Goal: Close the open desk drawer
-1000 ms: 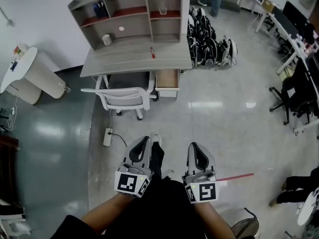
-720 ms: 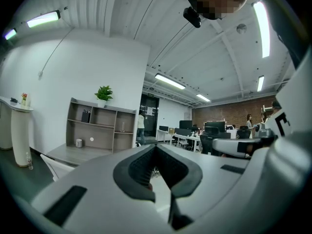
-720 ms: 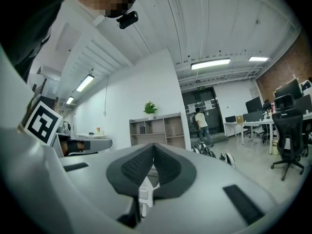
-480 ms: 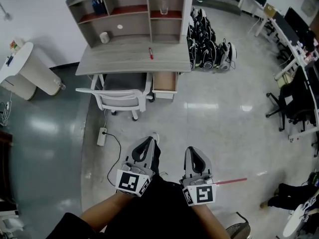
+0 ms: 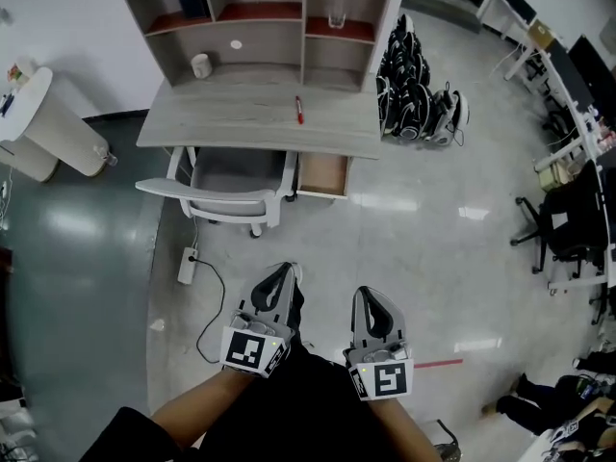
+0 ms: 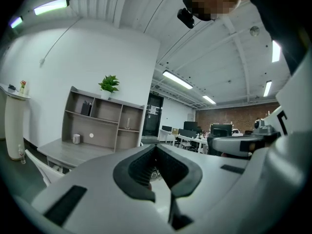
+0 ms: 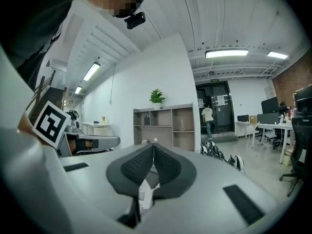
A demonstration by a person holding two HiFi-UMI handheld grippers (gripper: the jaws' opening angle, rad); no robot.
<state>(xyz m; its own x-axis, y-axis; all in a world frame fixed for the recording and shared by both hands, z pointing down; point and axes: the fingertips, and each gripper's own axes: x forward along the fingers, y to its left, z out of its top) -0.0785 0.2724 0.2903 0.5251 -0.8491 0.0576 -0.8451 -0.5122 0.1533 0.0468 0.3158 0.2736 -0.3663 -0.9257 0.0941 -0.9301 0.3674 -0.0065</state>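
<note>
A grey wooden desk (image 5: pixel 250 118) with a shelf hutch stands at the far side of the head view. Its drawer (image 5: pixel 323 174) is pulled open under the right end, showing a brown inside. My left gripper (image 5: pixel 281 277) and right gripper (image 5: pixel 368 301) are held side by side low in the head view, well short of the desk, both shut and empty. From the left gripper view the desk (image 6: pixel 63 152) and hutch show at left beyond the left gripper (image 6: pixel 156 147). The right gripper view has the hutch (image 7: pixel 163 126) straight ahead past the right gripper (image 7: pixel 153 147).
A white office chair (image 5: pixel 226 191) is tucked under the desk left of the drawer. A power strip and cable (image 5: pixel 188 265) lie on the floor at left. Black backpacks (image 5: pixel 419 94) sit right of the desk. A red pen (image 5: pixel 299 110) lies on the desktop. Other desks and chairs (image 5: pixel 568 229) stand at right.
The desk and drawer have slid lower and grown larger in the head view; both grippers have moved forward toward the desk, still shut.
</note>
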